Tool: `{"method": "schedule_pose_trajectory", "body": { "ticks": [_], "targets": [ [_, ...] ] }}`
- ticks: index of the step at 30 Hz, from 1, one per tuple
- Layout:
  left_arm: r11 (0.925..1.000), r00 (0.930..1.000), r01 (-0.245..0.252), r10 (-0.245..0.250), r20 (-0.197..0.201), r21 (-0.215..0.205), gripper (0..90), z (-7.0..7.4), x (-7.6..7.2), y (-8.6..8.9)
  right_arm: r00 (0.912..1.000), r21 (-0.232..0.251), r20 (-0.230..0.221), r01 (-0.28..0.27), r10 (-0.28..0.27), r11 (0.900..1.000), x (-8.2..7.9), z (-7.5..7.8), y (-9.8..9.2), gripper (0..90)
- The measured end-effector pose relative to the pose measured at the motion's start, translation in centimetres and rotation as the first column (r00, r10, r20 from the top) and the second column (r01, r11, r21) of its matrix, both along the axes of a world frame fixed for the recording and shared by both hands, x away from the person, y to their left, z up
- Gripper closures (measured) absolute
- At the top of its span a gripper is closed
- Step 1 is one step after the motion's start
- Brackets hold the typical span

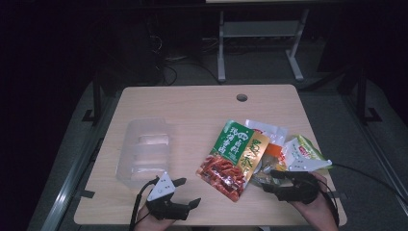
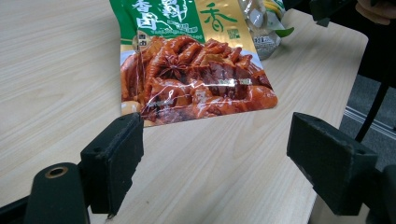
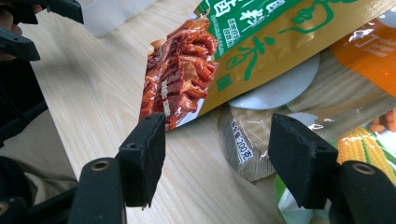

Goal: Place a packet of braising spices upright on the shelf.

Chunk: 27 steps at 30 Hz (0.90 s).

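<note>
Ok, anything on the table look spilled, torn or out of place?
Nothing spilled or torn that I can see. The snack packets are heaped askew: the green and gold packet lies tilted across the others, overlapping a clear pouch. The clear plastic tray sits apart at the left.

Wooden table (image 1: 192, 103), clear plastic tray (image 1: 144, 154), snack packets (image 1: 233, 159)

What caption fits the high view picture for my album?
Two open hand-held grippers, left and right, wait beside snack packets on a wooden table.
</note>
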<state>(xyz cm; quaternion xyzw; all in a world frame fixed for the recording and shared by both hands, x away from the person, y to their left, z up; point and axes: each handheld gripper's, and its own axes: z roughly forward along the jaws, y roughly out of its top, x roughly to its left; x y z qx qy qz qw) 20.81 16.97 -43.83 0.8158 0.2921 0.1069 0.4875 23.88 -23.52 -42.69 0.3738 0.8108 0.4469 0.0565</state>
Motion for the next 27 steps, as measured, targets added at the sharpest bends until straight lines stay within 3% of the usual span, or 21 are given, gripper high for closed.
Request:
{"method": "schedule_pose_trajectory", "body": {
  "ticks": [17,23,27],
  "targets": [
    [0.9998,0.9997,0.014,-0.015,0.018,0.012,18.5,0.2,-0.3,0.0,0.9991,-0.006,0.003,0.043,-0.043,0.999,0.7,0.6,0.2,34.3],
    [0.9992,0.9993,0.024,-0.025,0.026,0.032,18.5,0.1,-0.4,-0.3,0.994,-0.014,-0.018,0.107,-0.108,0.994,2.6,0.8,0.1,33.7],
    [0.9991,0.9994,0.026,-0.027,0.021,0.033,18.5,0.1,-0.4,-0.4,0.9922,-0.034,-0.023,0.122,-0.122,0.992,3.8,0.9,0.4,33.9]
  ]
}}
